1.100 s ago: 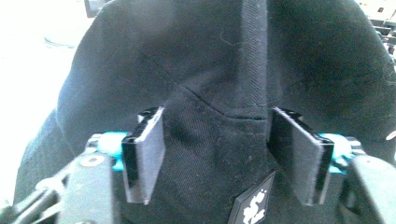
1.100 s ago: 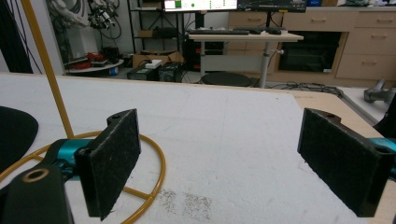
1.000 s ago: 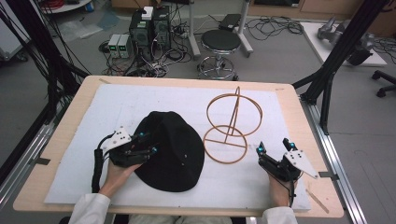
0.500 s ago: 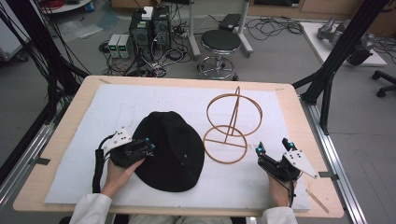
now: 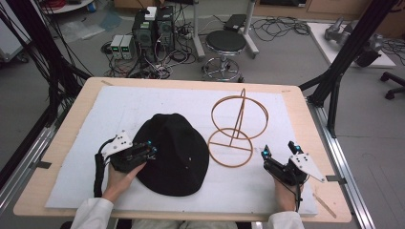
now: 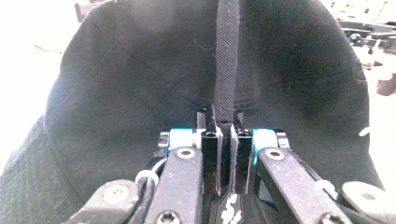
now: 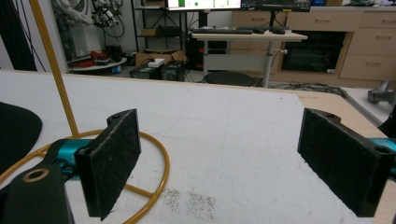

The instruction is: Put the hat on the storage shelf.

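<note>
A black bucket hat (image 5: 174, 152) lies on the white mat, left of centre. My left gripper (image 5: 152, 150) is at its left brim, shut on the hat's brim, which stands pinched upright (image 6: 227, 70) between the jaws in the left gripper view. A gold wire hat stand (image 5: 237, 128) with a round base ring and an upright ring stands to the right of the hat. My right gripper (image 5: 279, 151) rests open on the mat, right of the stand's base (image 7: 154, 182), with nothing between its pads (image 7: 114, 158).
The white mat (image 5: 143, 105) covers a wooden table (image 5: 305, 119) with black frame posts at both sides. Beyond the far edge are a stool (image 5: 225, 43), computers and cables on the floor.
My left gripper has pushed slightly farther onto the hat's left brim. The right gripper has stayed where it was.
</note>
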Demonstrator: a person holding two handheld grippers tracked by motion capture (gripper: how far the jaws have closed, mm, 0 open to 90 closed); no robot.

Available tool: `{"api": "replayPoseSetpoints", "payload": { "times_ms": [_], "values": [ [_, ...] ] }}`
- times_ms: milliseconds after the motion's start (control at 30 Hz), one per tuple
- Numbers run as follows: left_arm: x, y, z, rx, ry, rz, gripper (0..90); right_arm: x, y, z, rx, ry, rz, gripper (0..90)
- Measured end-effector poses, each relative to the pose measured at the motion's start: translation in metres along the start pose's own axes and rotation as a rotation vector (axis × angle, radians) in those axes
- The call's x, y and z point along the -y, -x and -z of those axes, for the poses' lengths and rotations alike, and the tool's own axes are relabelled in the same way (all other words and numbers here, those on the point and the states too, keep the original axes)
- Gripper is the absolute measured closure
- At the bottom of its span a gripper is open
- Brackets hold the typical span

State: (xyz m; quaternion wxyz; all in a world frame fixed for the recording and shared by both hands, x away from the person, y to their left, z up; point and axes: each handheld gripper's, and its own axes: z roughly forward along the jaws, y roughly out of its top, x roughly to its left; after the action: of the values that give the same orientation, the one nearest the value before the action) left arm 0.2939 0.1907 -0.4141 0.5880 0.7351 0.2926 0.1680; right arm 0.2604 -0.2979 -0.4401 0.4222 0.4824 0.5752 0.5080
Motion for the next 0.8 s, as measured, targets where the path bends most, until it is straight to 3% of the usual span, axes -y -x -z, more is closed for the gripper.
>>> {"api": "replayPoseSetpoints", "payload": {
  "times_ms": [100,400,700,800],
  "values": [
    [-0.004,0.000,0.003,0.013,0.004,-0.009,86.3,0.000,-0.001,0.000,-0.004,-0.003,-0.005,12.6],
    [-0.019,-0.002,0.017,0.047,0.082,-0.015,86.3,0.000,-0.001,0.000,-0.010,-0.002,-0.001,12.6],
    [-0.035,-0.007,0.037,0.060,0.187,0.026,86.2,0.000,-0.002,0.001,-0.016,-0.004,-0.001,12.6],
    [-0.041,-0.007,0.044,0.053,0.208,0.020,86.2,0.000,-0.002,0.001,-0.011,0.002,-0.002,12.6]
  ]
}}
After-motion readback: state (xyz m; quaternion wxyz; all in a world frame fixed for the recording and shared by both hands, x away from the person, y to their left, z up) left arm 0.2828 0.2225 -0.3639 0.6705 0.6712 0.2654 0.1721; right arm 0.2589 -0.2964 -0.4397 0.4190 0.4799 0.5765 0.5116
